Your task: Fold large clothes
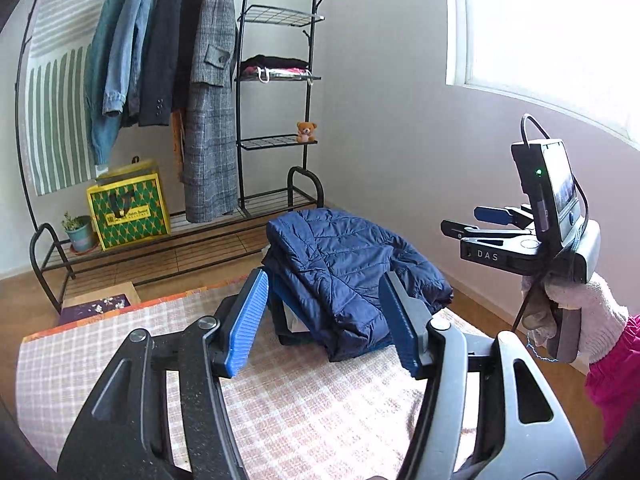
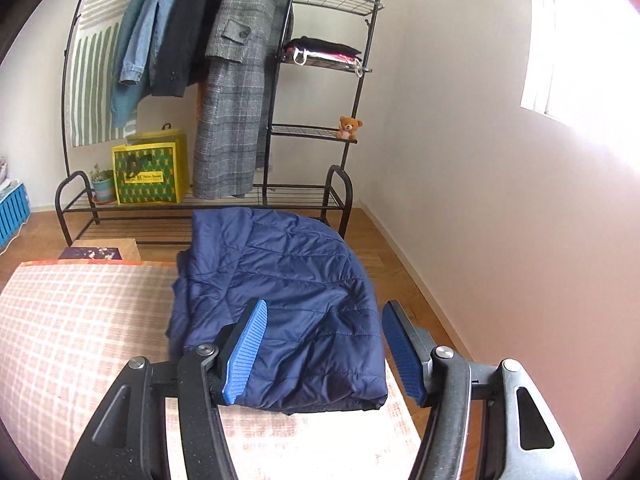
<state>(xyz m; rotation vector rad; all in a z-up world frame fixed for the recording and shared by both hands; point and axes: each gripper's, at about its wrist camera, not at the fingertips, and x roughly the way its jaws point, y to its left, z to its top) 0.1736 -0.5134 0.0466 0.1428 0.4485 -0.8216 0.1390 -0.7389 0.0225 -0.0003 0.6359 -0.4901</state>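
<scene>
The folded navy jacket (image 2: 280, 304) lies at the far right corner of the checked cloth (image 2: 80, 320). Its underside and whatever dark frame it rests on are mostly hidden, and the left tongs' view cuts off its near edge. Its long axis runs away from the cameras toward the clothes rack (image 2: 304, 80). Left tongs (image 1: 322, 322) and right tongs (image 2: 324, 354) both stand apart above it, holding and touching nothing. A gloved hand (image 1: 576, 316) grips the right tongs.
</scene>
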